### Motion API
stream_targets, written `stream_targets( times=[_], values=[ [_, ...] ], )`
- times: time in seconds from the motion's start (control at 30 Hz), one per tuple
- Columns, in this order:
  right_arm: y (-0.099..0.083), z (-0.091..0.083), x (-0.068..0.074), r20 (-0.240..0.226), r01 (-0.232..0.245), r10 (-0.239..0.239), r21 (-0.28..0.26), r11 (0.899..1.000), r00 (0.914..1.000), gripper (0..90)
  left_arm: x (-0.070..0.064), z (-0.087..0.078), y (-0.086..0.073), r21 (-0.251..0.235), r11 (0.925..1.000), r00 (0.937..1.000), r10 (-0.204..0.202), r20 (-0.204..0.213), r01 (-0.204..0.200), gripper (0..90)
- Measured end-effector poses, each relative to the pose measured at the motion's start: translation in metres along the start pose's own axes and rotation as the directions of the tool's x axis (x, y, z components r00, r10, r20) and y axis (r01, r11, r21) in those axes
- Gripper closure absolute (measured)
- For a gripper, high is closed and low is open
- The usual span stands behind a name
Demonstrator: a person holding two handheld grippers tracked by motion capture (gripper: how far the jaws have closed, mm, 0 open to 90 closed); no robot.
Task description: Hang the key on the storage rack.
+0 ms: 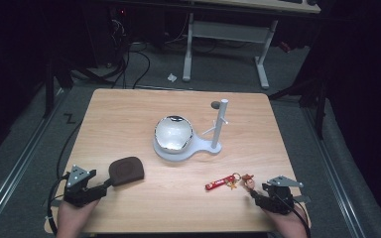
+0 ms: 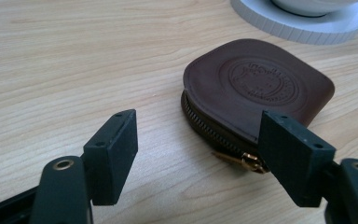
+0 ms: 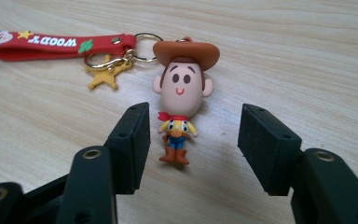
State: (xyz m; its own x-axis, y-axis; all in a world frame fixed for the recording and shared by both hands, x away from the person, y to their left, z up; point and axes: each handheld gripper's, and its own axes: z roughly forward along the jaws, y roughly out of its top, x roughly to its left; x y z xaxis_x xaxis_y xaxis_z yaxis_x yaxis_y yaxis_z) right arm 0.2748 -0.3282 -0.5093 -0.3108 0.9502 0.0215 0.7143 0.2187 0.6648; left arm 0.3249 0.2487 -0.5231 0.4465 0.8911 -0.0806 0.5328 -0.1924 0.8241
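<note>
Resting at the near left edge of the wooden table [image 1: 129, 104], the left tool [image 1: 101, 187] has its jaws spread wide, with nothing between them. A brown zipped leather pouch [image 2: 256, 88] lies flat just ahead of it, the right jaw close to the brass zip pull [image 2: 251, 162]. At the near right, the right tool [image 3: 193, 135] is also wide apart and holds nothing; a small cowboy figure [image 3: 181, 98] lies on its back between the jaws, touching neither. A ring joins the figure to a yellow star charm [image 3: 103, 74] and a red strap [image 3: 51, 44]. Mid-table stands a white stand [image 1: 213, 144] carrying a shiny bowl [image 1: 173, 133].
</note>
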Motion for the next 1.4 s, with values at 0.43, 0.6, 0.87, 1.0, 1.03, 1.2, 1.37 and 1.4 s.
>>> stream_targets(
  times=[0.43,0.6,0.87,1.0,1.03,1.2,1.37,1.4],
  values=[
    [0.013,-0.006,-0.005,0.007,0.020,-0.020,0.099,0.995,0.9998,40.6,0.003,-0.004,-0.003,0.002,1.0000,0.9998,0.008,0.017,-0.008,27.6],
    [0.019,-0.007,-0.004,0.001,0.048,-0.049,0.142,0.989,0.9988,40.7,0.007,-0.008,-0.006,0.000,1.0000,1.0000,-0.002,0.010,0.002,27.7],
    [0.028,0.000,0.001,-0.019,0.110,-0.108,0.221,0.969,0.9940,42.0,0.008,-0.006,-0.005,-0.004,1.0000,0.9998,-0.006,0.017,0.006,27.7],
    [0.033,0.004,0.004,-0.032,0.139,-0.135,0.264,0.954,0.9903,42.2,0.008,-0.006,-0.004,0.002,1.0000,0.9997,-0.009,0.024,0.009,27.8],
    [0.035,0.005,0.005,-0.039,0.148,-0.142,0.274,0.950,0.9891,42.3,0.008,-0.006,-0.004,0.001,1.0000,0.9997,-0.009,0.024,0.009,27.8],
    [0.043,0.009,0.007,-0.060,0.162,-0.150,0.327,0.931,0.9868,43.7,0.009,-0.005,-0.004,0.007,1.0000,0.9997,-0.007,0.025,0.007,27.8],
    [0.053,0.011,0.005,-0.077,0.159,-0.140,0.363,0.918,0.9871,44.1,0.011,-0.005,-0.004,0.008,0.9999,0.9995,-0.011,0.029,0.011,27.9],
    [0.055,0.012,0.005,-0.084,0.160,-0.139,0.372,0.914,0.9867,44.1,0.011,-0.005,-0.004,0.010,0.9999,0.9995,-0.012,0.029,0.011,28.0]
  ],
)
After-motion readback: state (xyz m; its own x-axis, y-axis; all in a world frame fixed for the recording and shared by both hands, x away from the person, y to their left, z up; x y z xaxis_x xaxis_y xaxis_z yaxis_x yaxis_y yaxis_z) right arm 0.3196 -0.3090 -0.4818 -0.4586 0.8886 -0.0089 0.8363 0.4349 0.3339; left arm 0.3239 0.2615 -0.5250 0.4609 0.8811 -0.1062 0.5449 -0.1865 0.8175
